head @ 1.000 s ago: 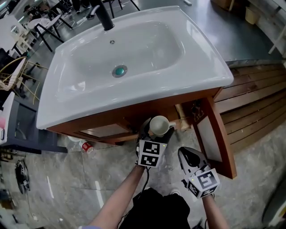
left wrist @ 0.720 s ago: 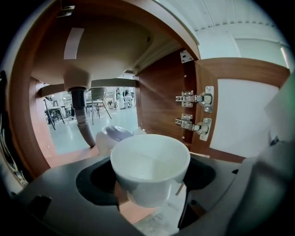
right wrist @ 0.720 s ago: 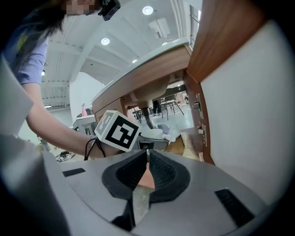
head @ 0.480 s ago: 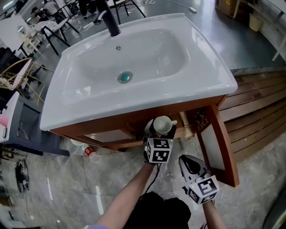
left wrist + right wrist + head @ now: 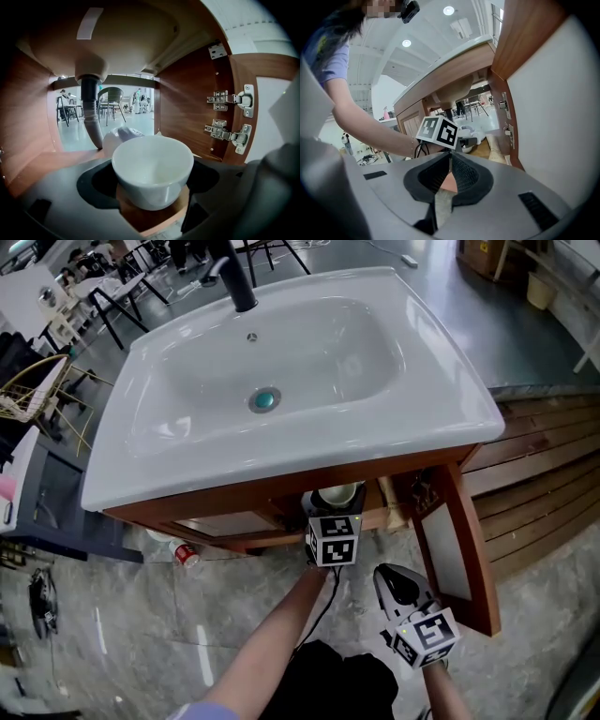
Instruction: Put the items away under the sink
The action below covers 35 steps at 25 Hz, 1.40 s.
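Washbasin [image 5: 281, 381]: one, white and glossy, seen from above; one black tap [image 5: 234, 277] cut off by the top edge.
Vanity cabinet [image 5: 234, 507]: one, reddish-brown wood, under the basin; its interior is hidden in the head view.
Cabinet door [image 5: 459, 540]: one, swung open at the right, white on its inner face.
Right gripper [image 5: 446, 180]: one, held low in front of the door, fingers pressed together with nothing between them.
Left gripper [image 5: 334, 510]: one, reaching into the cabinet opening, fingers pinching the cup from both sides.
Drain pipe [image 5: 91, 117]: one, dark, dropping from the underside of the bowl at the back.
Cup [image 5: 152, 171]: one, plain white, round, upright and empty; it sits just inside the opening below the basin's front edge. Only its rim shows in the head view; whether it touches the cabinet floor cannot be told.
White rounded item [image 5: 119, 138]: one, just behind the cup, mostly hidden, kind unclear.
Hinges [image 5: 229, 99]: two, metal, on the right wall.
Drain plug [image 5: 263, 399]: one, teal.
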Available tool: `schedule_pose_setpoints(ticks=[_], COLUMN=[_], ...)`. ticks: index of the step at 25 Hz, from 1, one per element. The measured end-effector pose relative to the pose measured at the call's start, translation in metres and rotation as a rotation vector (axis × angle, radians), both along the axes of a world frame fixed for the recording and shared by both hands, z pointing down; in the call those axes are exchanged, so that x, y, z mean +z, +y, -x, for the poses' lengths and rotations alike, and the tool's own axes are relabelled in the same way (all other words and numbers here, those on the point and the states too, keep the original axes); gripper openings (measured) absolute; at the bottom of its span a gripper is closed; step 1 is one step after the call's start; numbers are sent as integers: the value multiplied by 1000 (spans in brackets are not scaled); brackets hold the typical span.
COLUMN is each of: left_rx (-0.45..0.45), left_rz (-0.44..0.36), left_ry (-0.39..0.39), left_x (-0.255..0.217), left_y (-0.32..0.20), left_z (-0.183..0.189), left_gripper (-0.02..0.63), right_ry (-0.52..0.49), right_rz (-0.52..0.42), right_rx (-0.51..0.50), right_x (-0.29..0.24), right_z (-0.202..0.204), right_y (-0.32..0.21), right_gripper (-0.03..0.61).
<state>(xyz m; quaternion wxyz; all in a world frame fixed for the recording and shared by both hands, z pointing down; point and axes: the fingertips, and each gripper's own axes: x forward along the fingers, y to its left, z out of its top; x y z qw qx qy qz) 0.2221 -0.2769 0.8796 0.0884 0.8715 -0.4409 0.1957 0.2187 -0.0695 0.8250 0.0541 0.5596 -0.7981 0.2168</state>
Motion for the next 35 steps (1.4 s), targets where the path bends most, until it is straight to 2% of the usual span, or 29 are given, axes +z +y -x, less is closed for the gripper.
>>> schedule_pose_setpoints(ticks=[4,8,14,16,19,24,29,32,35], left_rx=[2,7,-54,-53,-16,52,174,221,223], left_rz=[9,34,45,54,44,8,-41,-54,-51], left_ry=[11,-11,102,116,82,0,-51,-57,-48], left_x=[3,8,-9,-10,-12,-19,-39,-51,-62], left_y=[-15,-19,-2,7,28,65,101,116,125], left_z=[1,-1,10,12,12,24,25,21,23], left_gripper=[405,405,405,405,405,403,403,403,403], right_ry=[-2,-4,5,1,-1,-8,-15,-17,-9], right_rz=[3,7,14,2,-23,14,25,28,22], right_rx=[12,20,7,25,55,10,15,19,3], right_x=[-2,2,-1,-12,-33,-30,-52,-65,-77], right_z=[-1,-5,-1,-3,-6,3,9,12,13], right_y=[-3,-2,0,-3,-7,3,7,9,9], right_gripper=[31,31,31,31,31,31,31,31,31])
